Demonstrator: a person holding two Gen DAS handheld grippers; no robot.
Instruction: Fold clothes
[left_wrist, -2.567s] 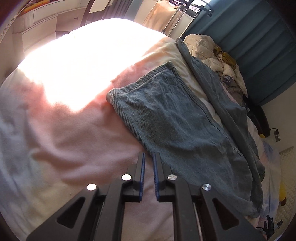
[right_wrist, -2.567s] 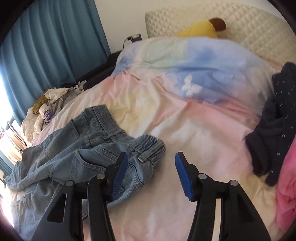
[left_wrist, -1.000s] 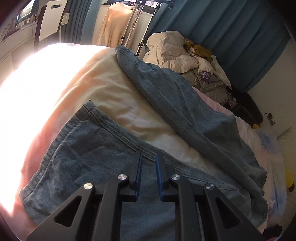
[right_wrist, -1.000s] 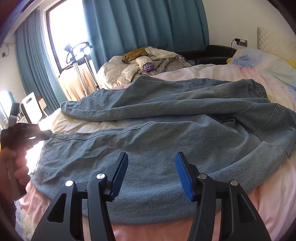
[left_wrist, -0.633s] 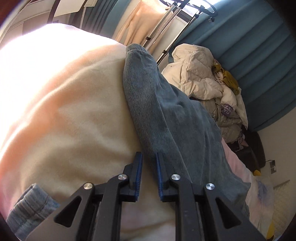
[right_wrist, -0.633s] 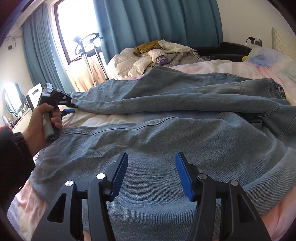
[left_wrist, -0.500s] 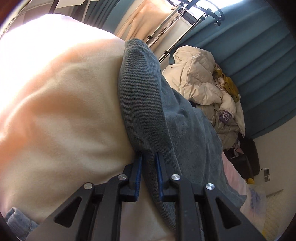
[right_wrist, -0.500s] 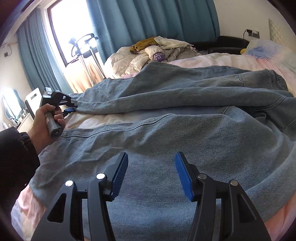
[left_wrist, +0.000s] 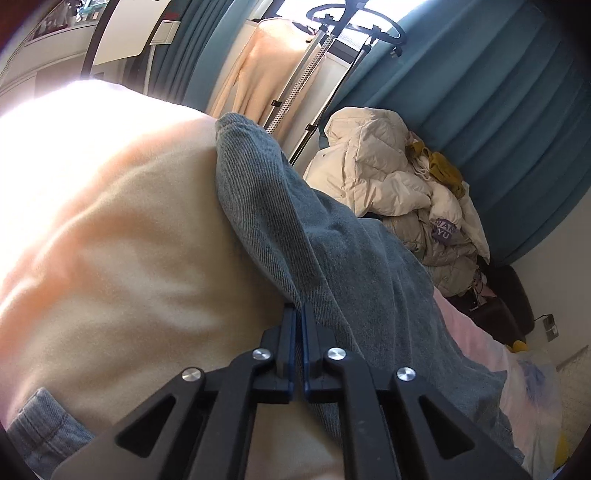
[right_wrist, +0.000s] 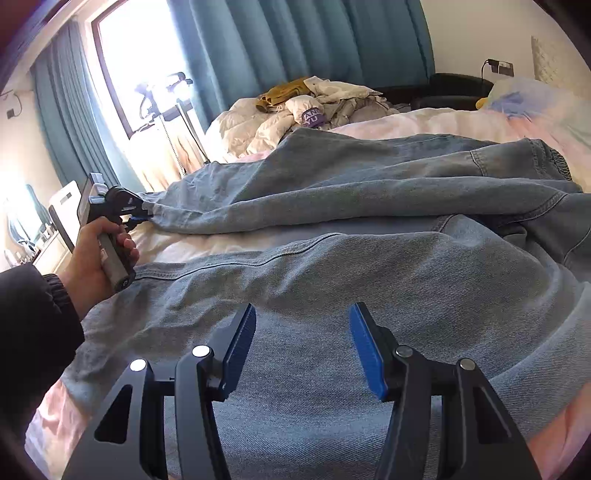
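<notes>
Light blue jeans (right_wrist: 369, 266) lie spread across the bed, legs pointing left toward the window. My left gripper (left_wrist: 298, 308) is shut on the side edge of the far leg (left_wrist: 332, 258), close to its hem. In the right wrist view the same left gripper (right_wrist: 142, 216) shows at that leg's end, held by a hand in a dark sleeve (right_wrist: 92, 266). My right gripper (right_wrist: 303, 321) hovers open just above the near leg, nothing between its blue pads (right_wrist: 242, 343).
The pale pink and cream bed cover (left_wrist: 129, 240) lies under the jeans. A heap of white jackets and other clothes (right_wrist: 295, 110) sits beyond the bed, by teal curtains (right_wrist: 295, 48). A clothes rack (left_wrist: 325, 66) with a peach garment stands at the bed's foot.
My left gripper crossed from the near leg over the cream cover to the far leg and closed its jaws on that leg's edge. My right gripper stayed open, drifting slightly over the near leg.
</notes>
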